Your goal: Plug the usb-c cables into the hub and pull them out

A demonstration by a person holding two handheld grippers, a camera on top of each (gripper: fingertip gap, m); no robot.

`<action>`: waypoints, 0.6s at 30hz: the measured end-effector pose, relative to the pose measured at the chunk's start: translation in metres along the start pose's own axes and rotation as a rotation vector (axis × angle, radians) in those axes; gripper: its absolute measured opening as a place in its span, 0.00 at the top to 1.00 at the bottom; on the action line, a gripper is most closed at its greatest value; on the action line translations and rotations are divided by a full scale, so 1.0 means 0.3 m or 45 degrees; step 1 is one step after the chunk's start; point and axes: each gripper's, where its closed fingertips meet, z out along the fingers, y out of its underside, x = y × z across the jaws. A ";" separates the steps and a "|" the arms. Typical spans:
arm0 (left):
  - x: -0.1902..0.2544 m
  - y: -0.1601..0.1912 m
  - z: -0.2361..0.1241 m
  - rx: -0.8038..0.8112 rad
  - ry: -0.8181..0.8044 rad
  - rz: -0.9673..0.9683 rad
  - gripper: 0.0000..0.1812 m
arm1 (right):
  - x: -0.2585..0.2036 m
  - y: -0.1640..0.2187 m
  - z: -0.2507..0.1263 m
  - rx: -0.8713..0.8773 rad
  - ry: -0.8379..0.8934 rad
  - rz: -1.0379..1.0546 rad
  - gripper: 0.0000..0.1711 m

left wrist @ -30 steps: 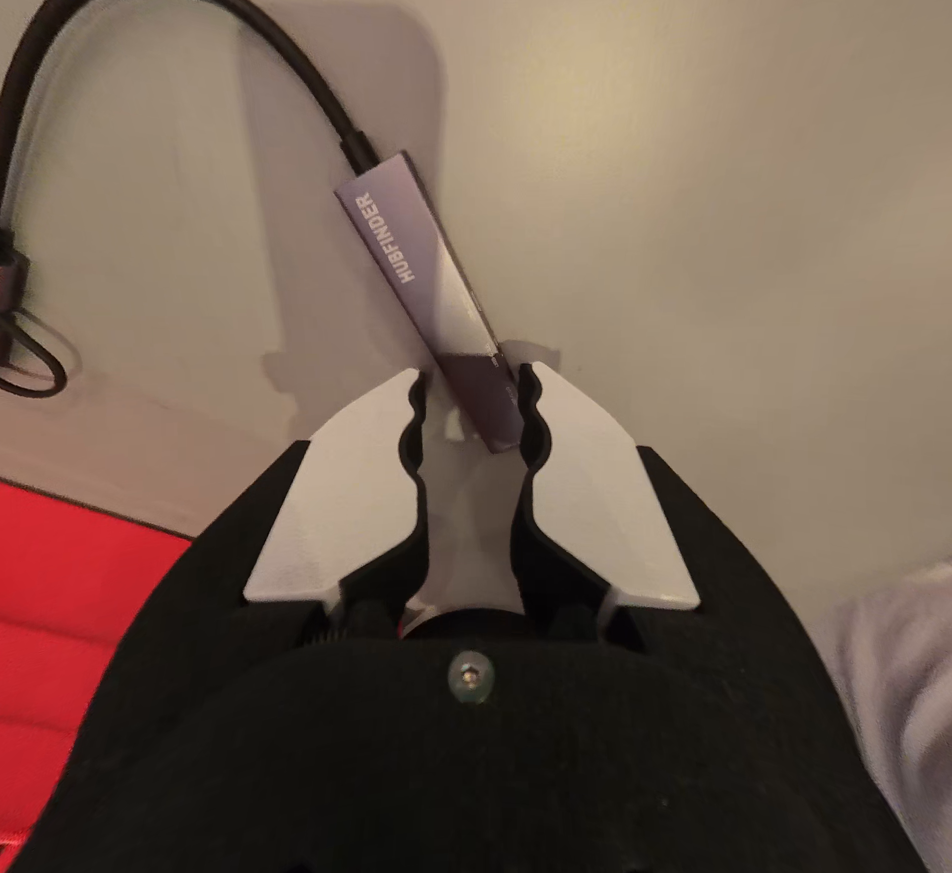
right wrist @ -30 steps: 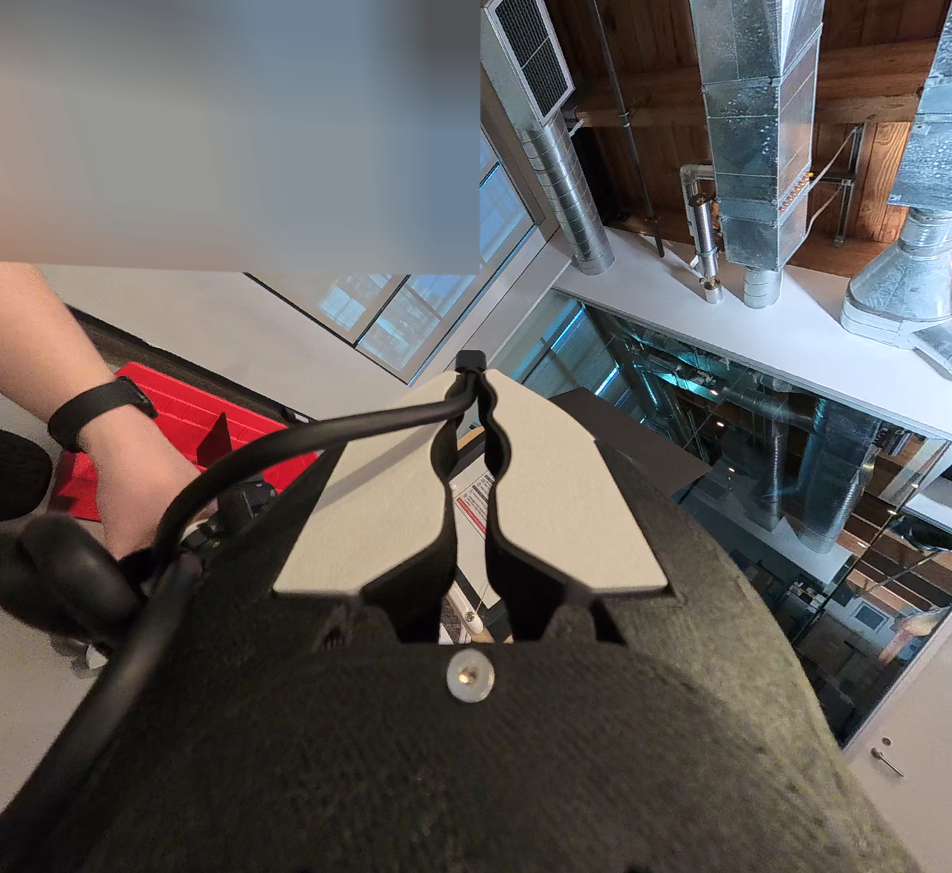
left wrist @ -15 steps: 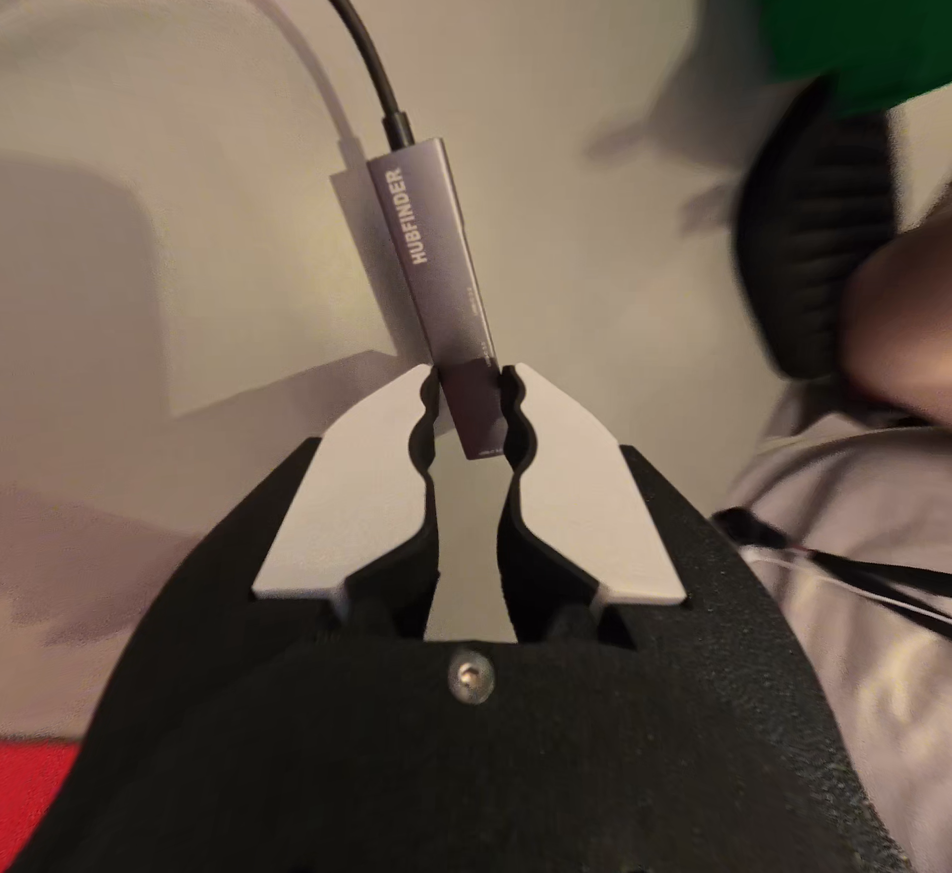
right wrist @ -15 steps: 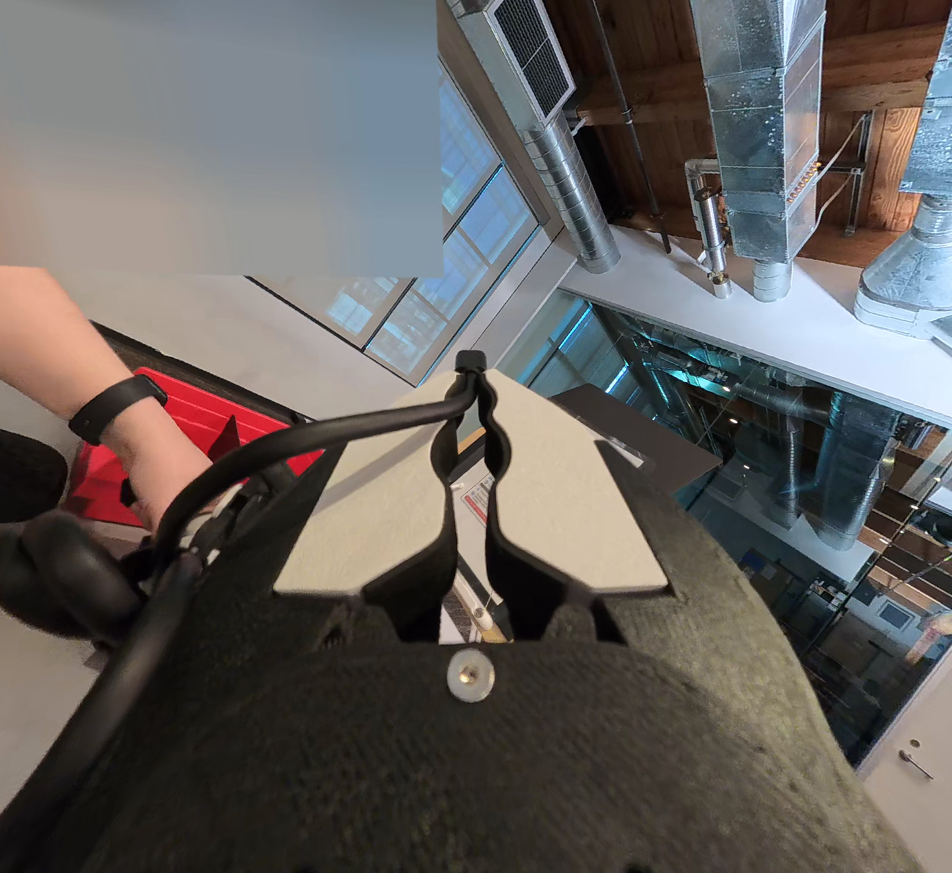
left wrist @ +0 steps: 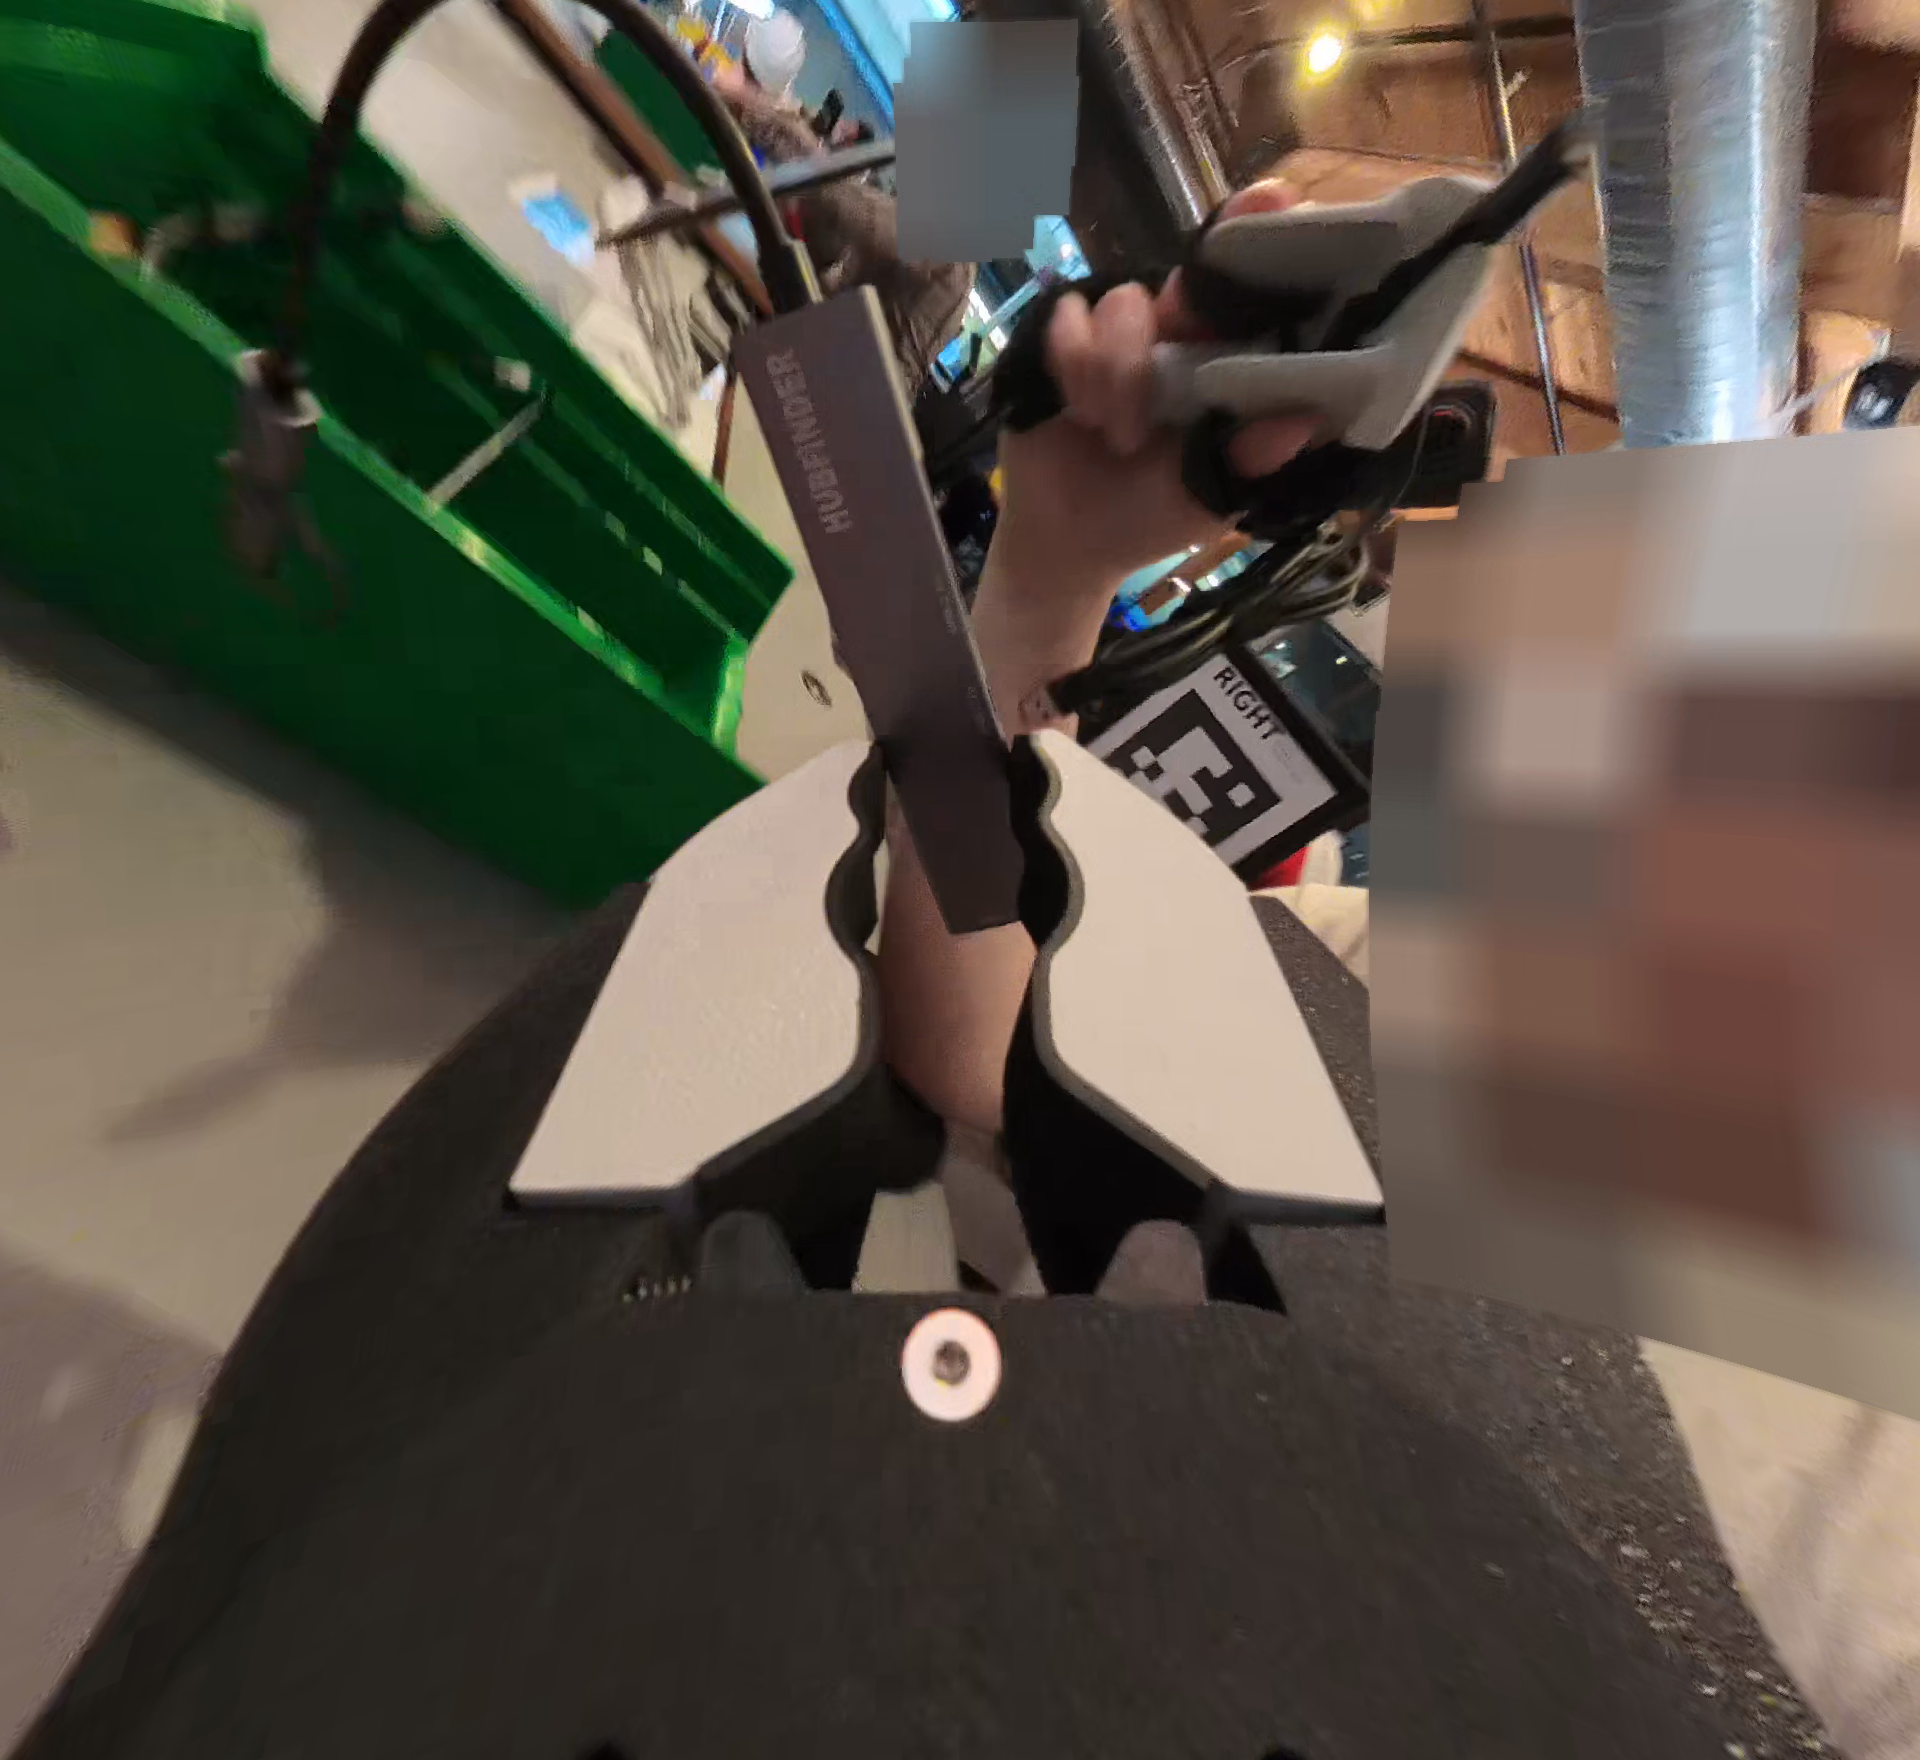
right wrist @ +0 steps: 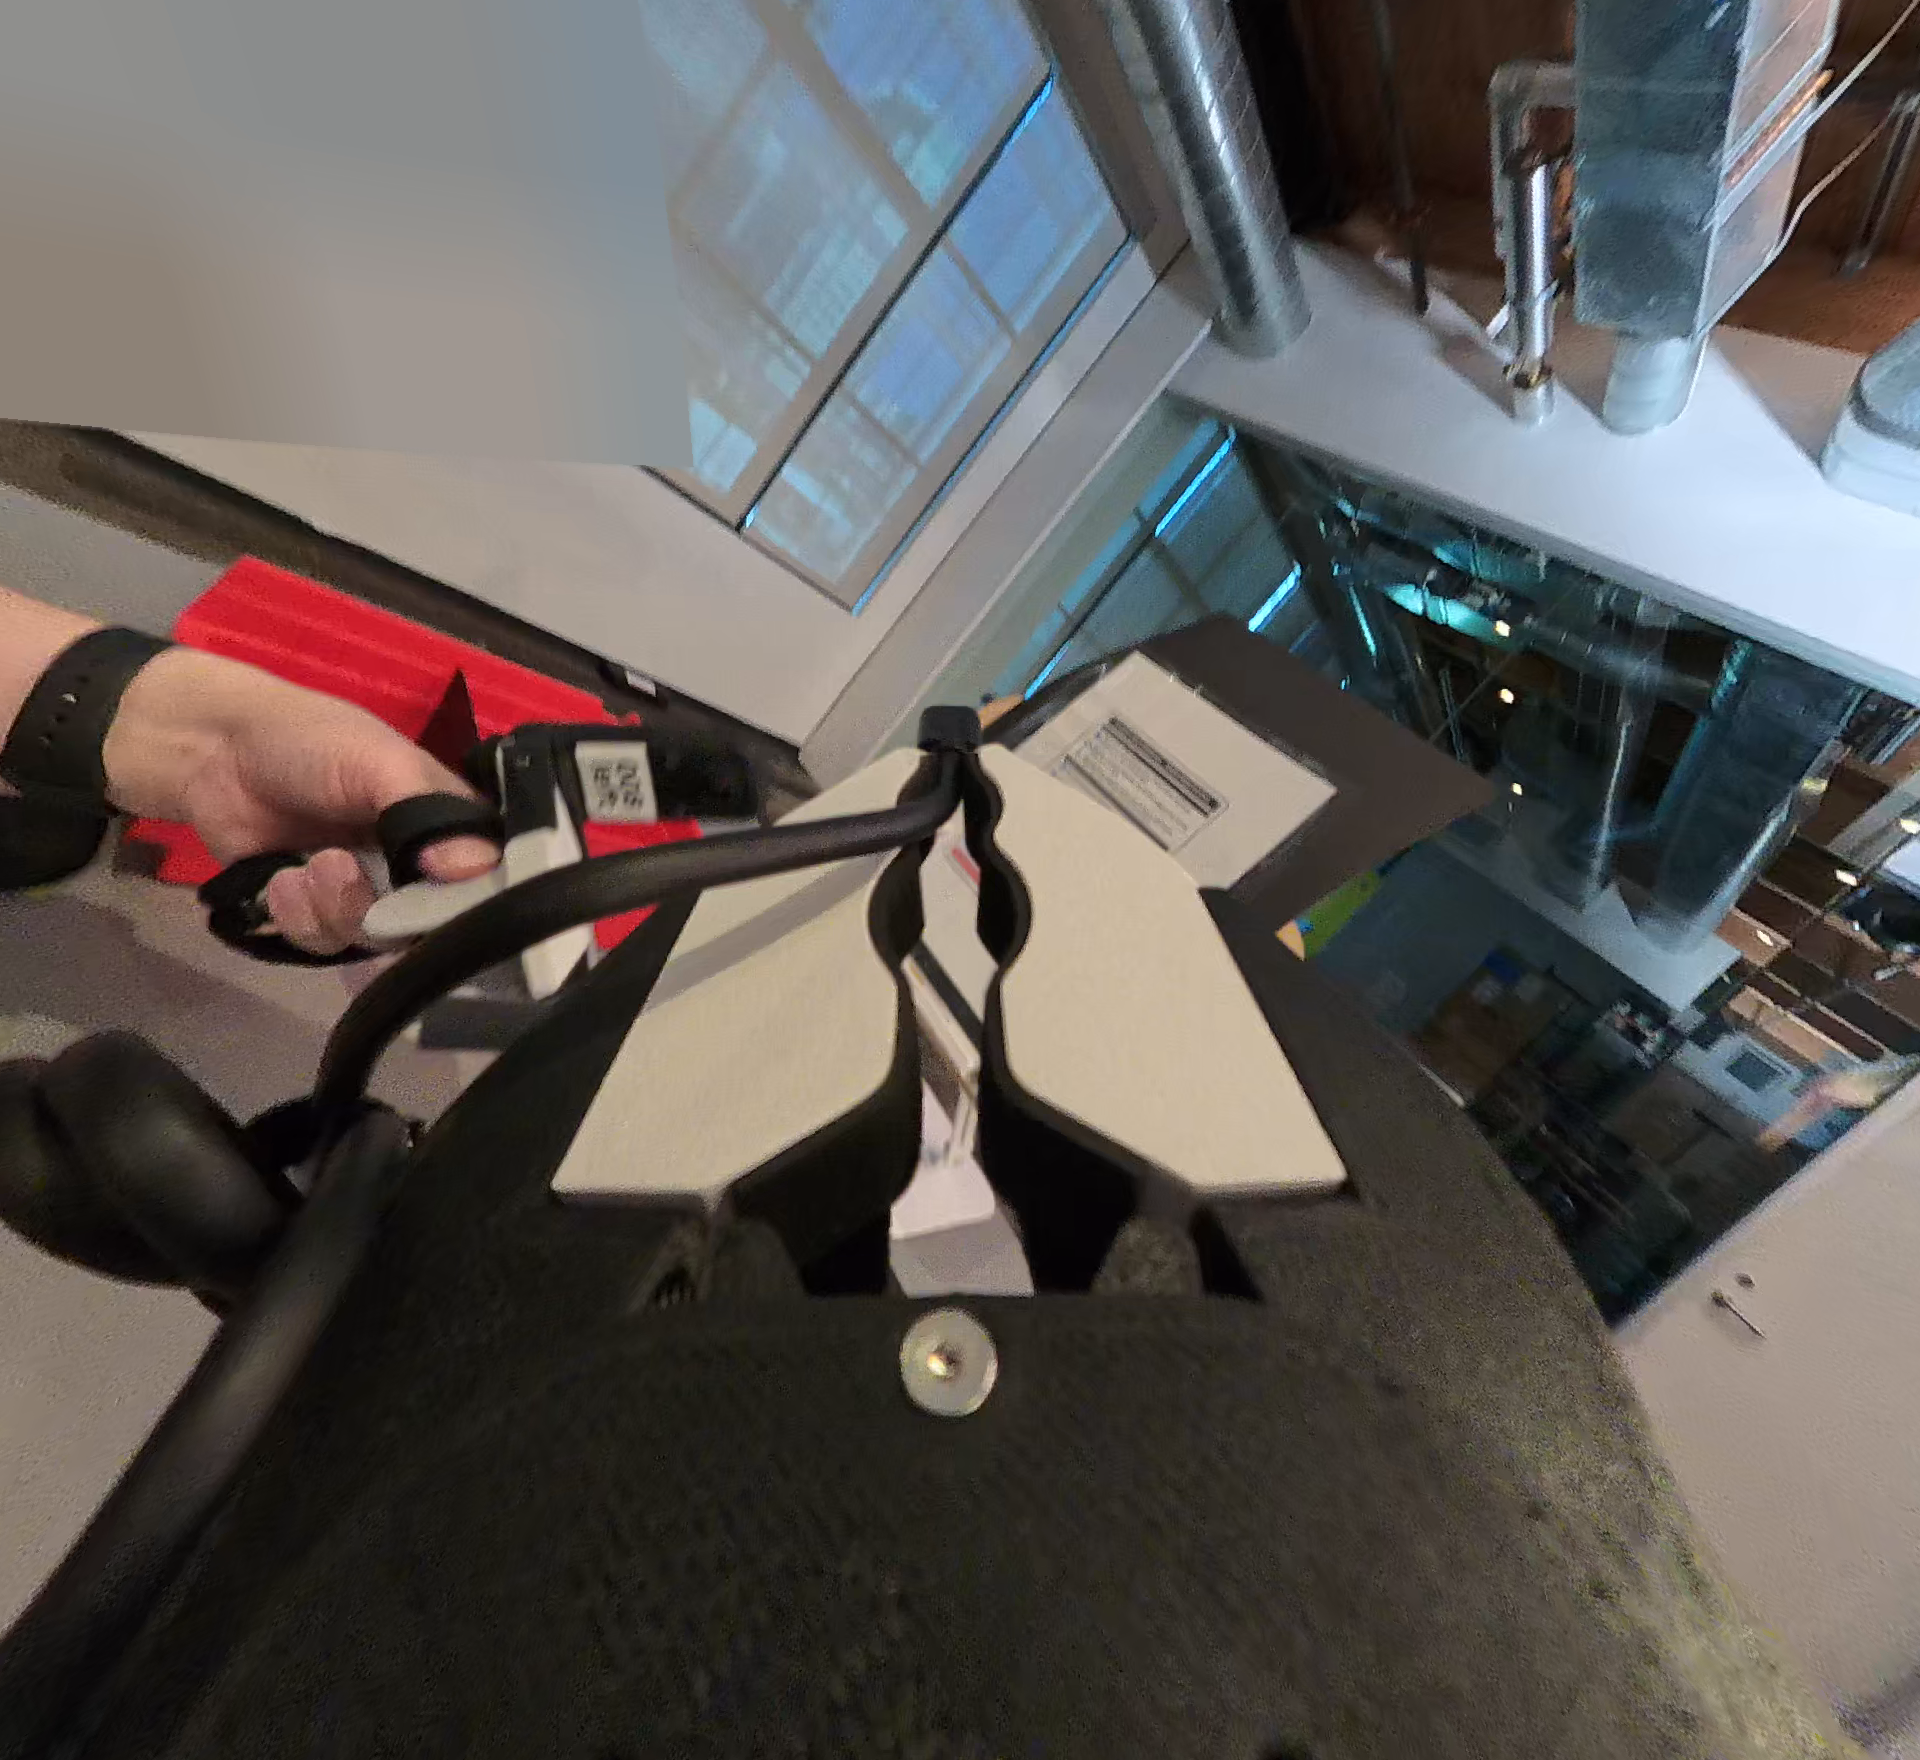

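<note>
1. Left wrist view: my left hand-held gripper (left wrist: 948, 760) is clamped on the near end of the grey hub (left wrist: 883, 588). The hub stands out past the fingertips, tilted up and to the left, clear of any surface.
2. Hub lead (left wrist: 416, 27): a black cable leaves the far end of the hub, arcs up and over to the left, and ends in a small plug (left wrist: 272, 422) hanging free in front of the green bin (left wrist: 436, 630).
3. Green bin: sits on the pale worktop (left wrist: 156, 983), left of the hub; blurred.
4. Same view, beyond the hub: my right hand (left wrist: 1101, 422) grips the right hand-held gripper (left wrist: 1538, 183), with a bundle of black wires and a square black-and-white marker card (left wrist: 1226, 785) below it.
5. Right wrist view: my right hand-held gripper (right wrist: 951, 754) is closed on the black usb-c cable (right wrist: 623, 889) just behind its plug. The plug tip (right wrist: 948, 725) pokes out above the fingertips; the cable runs down and left out of the grip.
6. Same view, at left: my left hand (right wrist: 291, 796), a black band on the wrist, holds the other tool in front of a red bin (right wrist: 343, 650).
7. Hub and usb-c cable are apart, each held in its own grip.
</note>
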 end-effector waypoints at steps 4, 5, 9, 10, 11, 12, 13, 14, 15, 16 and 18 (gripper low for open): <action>0.053 -0.128 0.029 0.099 -0.062 0.403 0.87 | -0.028 0.078 0.061 -0.256 0.000 -0.127 0.97; 0.063 -0.159 0.027 0.138 -0.061 0.455 0.87 | -0.041 0.099 0.077 -0.327 -0.010 -0.174 0.97; 0.097 -0.208 -0.004 0.266 0.191 0.317 0.88 | -0.082 0.161 0.142 -0.534 -0.035 -0.318 0.97; 0.073 -0.202 -0.017 0.267 0.200 0.278 0.88 | -0.093 0.170 0.158 -0.564 -0.043 -0.343 0.97; 0.040 -0.199 -0.030 0.282 0.167 0.282 0.88 | -0.102 0.177 0.173 -0.588 -0.046 -0.372 0.97; 0.010 -0.205 -0.042 0.303 0.132 0.288 0.88 | -0.111 0.179 0.186 -0.604 -0.049 -0.406 0.97; -0.002 -0.215 -0.052 0.321 0.142 0.265 0.88 | -0.122 0.181 0.199 -0.619 -0.060 -0.431 0.97; 0.010 -0.227 -0.062 0.339 0.198 0.241 0.88 | -0.132 0.184 0.209 -0.640 -0.070 -0.454 0.97; 0.026 -0.235 -0.070 0.353 0.240 0.245 0.88 | -0.137 0.186 0.216 -0.664 -0.068 -0.487 0.97; 0.027 -0.238 -0.072 0.353 0.221 0.279 0.88 | -0.142 0.189 0.222 -0.686 -0.068 -0.517 0.97; -0.008 -0.230 -0.070 0.328 0.056 0.424 0.88 | -0.155 0.195 0.234 -0.724 -0.077 -0.563 0.97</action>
